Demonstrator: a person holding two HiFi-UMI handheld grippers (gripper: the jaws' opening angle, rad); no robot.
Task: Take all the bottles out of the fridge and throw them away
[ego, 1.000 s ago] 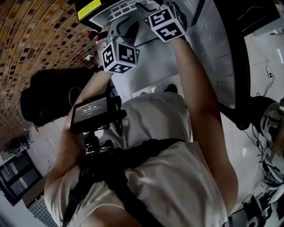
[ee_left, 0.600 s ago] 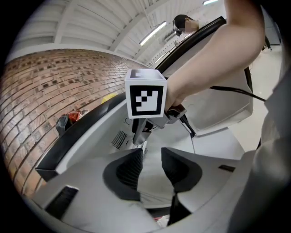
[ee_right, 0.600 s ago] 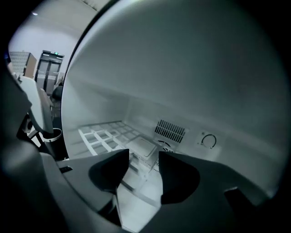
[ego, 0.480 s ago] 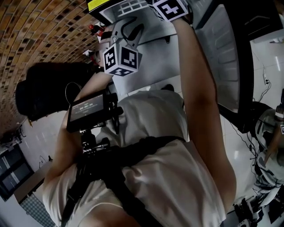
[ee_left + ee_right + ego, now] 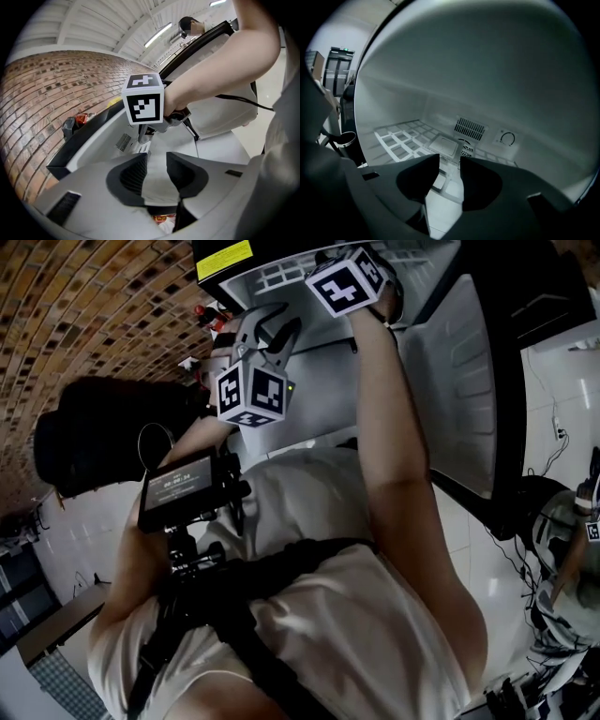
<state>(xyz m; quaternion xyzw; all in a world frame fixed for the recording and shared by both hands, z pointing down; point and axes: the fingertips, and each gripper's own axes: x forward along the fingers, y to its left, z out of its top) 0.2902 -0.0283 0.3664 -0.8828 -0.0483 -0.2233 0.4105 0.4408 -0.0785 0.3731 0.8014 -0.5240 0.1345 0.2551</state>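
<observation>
**Right gripper inside the fridge, no bottle in sight**

The right gripper (image 5: pixel 450 160) is held inside the open fridge (image 5: pixel 487 65) and aimed slightly down at the white grid shelf (image 5: pixel 401 140), presumably so that the shelf can be searched for bottles. Its jaws have just been closing and stand at a narrow gap with nothing between them. The left gripper (image 5: pixel 157 159) is kept outside, just behind the right arm, with its jaws partly apart and empty (a waiting posture, it is judged, while the other does the reaching). The door (image 5: pixel 455 371) is swung wide to the right, which leaves room for both arms.

No bottle can be made out on the shelf. Only a vent grille (image 5: pixel 470 127) and a dial (image 5: pixel 507 138) are seen on the back wall, and the lower part of the fridge is cut off by the jaws. Small red-topped things (image 5: pixel 202 312) by the fridge's left edge may be bottles, but they are too small to tell. A red-and-white scrap (image 5: pixel 161 221) below the left jaws cannot be identified.
</observation>
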